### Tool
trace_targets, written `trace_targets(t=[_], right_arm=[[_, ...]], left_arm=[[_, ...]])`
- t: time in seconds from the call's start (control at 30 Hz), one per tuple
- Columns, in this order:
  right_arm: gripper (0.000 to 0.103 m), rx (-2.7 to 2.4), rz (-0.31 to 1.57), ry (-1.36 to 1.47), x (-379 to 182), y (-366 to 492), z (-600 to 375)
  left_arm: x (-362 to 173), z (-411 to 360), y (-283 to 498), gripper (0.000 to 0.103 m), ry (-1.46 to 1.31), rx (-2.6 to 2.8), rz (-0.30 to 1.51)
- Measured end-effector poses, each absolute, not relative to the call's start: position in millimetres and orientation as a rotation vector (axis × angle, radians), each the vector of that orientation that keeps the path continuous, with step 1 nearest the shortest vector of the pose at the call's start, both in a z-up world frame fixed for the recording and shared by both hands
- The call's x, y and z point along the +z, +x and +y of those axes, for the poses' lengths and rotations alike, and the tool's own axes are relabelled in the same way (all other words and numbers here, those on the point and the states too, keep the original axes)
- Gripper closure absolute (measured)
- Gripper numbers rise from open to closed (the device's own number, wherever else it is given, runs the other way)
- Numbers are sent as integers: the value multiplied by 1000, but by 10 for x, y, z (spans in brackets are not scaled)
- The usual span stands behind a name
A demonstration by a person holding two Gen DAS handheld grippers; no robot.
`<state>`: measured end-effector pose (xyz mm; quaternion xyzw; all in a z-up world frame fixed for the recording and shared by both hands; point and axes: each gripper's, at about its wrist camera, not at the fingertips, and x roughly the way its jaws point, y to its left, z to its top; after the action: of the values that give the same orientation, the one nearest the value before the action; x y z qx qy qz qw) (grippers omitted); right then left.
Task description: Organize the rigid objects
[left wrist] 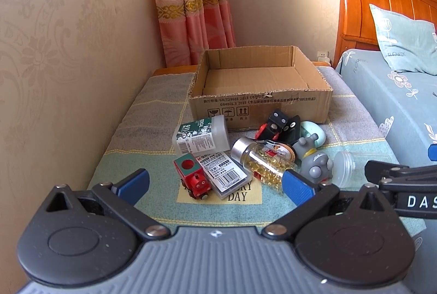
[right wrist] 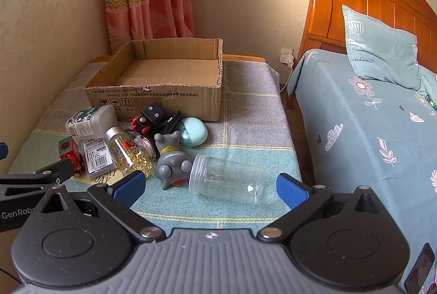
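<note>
An empty cardboard box (left wrist: 259,100) (right wrist: 164,100) stands at the back of the cloth-covered table. In front of it lies a pile: a red toy train (left wrist: 192,179), a flat labelled case (left wrist: 224,174), a white-and-green container (left wrist: 200,137), a bottle of yellow capsules (left wrist: 262,160) (right wrist: 128,154), a black-and-red toy (left wrist: 275,126), a teal egg (right wrist: 191,131), a grey figurine (left wrist: 314,160) (right wrist: 170,163) and a clear empty jar (right wrist: 229,179). My left gripper (left wrist: 215,184) is open, just short of the train and case. My right gripper (right wrist: 210,186) is open, just short of the jar.
A wallpapered wall runs along the table's left side, with a pink curtain (left wrist: 191,2) behind the box. A bed (right wrist: 368,113) with a wooden headboard and a pillow stands to the right, across a narrow gap. A wall socket (right wrist: 286,56) sits behind.
</note>
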<state>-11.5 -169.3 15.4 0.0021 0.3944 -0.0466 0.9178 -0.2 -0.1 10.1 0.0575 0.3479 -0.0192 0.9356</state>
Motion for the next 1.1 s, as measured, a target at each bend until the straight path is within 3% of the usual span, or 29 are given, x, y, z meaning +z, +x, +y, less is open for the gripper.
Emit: trace_targets(t=[1.1], right_arm=[[0,-100,792,-16,190,-67,-1650]], left_arm=[[126,19,63,1,122,-55,701]])
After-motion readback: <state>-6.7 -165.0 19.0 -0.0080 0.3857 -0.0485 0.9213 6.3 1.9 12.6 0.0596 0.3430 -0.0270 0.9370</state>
